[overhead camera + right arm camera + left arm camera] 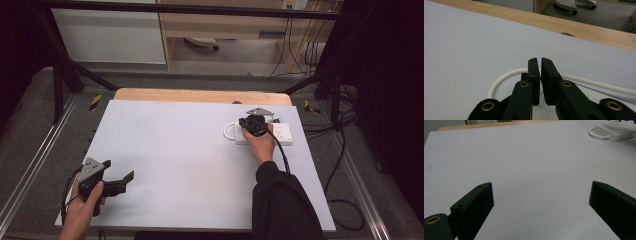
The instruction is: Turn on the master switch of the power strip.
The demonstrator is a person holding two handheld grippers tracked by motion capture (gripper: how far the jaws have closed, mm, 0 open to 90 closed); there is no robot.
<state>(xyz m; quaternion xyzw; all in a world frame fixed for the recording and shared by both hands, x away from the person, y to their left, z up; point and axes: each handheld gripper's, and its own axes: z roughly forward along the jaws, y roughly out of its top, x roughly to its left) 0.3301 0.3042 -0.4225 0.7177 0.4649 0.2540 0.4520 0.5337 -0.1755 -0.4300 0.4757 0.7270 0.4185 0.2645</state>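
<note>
Two claws in play: the right claw [255,121] is sitting nearly closed over the white power strip [280,134] and its looped cord [506,77] at the right of the bench [175,150], not clearly pinching anything. Left claw [120,180] is hanging wide apart at lower left, so the real work seems barely started.

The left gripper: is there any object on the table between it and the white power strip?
Nothing visible. The left gripper is open at the near left; bare white table stretches to the white power strip, where the right gripper is.
</note>
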